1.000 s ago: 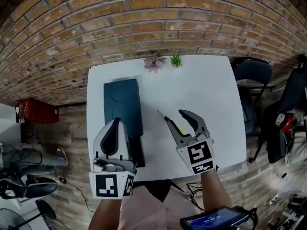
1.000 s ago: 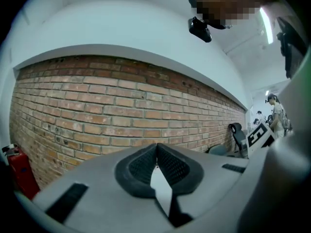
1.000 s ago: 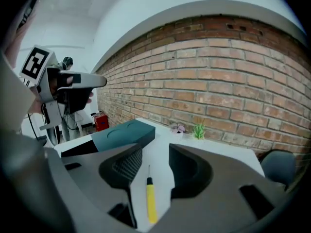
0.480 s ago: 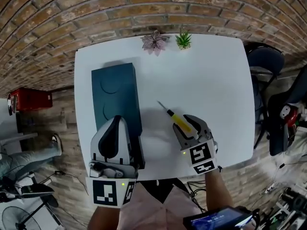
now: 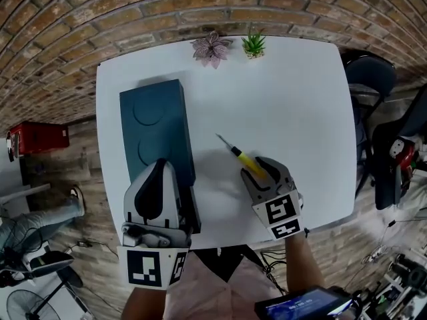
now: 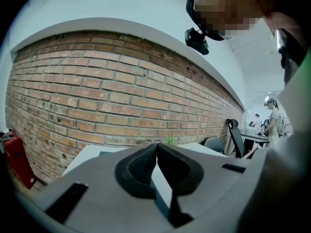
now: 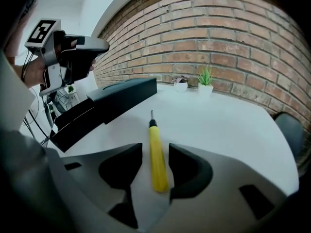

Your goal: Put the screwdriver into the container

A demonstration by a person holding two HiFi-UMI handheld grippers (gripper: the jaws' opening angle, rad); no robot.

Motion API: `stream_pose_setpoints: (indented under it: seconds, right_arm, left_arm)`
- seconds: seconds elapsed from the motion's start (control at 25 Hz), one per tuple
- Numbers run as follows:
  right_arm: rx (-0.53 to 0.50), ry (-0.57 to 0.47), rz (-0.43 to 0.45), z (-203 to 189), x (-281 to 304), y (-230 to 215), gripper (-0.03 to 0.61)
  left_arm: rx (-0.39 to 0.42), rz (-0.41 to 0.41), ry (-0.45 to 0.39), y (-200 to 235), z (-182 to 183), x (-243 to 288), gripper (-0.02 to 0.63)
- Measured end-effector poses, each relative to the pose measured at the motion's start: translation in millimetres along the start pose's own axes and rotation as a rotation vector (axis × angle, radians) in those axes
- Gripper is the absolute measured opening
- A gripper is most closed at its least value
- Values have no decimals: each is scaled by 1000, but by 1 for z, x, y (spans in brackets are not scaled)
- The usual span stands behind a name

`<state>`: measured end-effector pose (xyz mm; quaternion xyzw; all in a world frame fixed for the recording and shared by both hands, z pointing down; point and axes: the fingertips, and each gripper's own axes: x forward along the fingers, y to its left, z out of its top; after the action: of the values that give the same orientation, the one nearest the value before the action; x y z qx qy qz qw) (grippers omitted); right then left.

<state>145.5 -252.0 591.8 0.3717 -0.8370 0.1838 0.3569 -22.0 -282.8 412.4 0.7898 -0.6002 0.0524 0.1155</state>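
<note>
No text, label, brand or number can be read.

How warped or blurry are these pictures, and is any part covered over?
Head view: heavy fisheye bows the brick wall and table edges, corners darken. Left gripper view: a mosaic patch at top, near fingers soft. Right gripper view: screwdriver fairly sharp, even light.

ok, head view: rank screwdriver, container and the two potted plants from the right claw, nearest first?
1. Screwdriver, lying between the jaws of the right claw.
2. Dark container, to its left.
3. Green plant and pink plant, far edge of the table; too close to call.
</note>
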Motion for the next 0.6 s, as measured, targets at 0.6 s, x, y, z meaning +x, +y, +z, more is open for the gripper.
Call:
stream_pose_setpoints:
  seconds: [0.6]
  right_arm:
    - [5,5,9,0,0,4,111]
  left_arm:
    - [8,5,-20,2,10,-8,12]
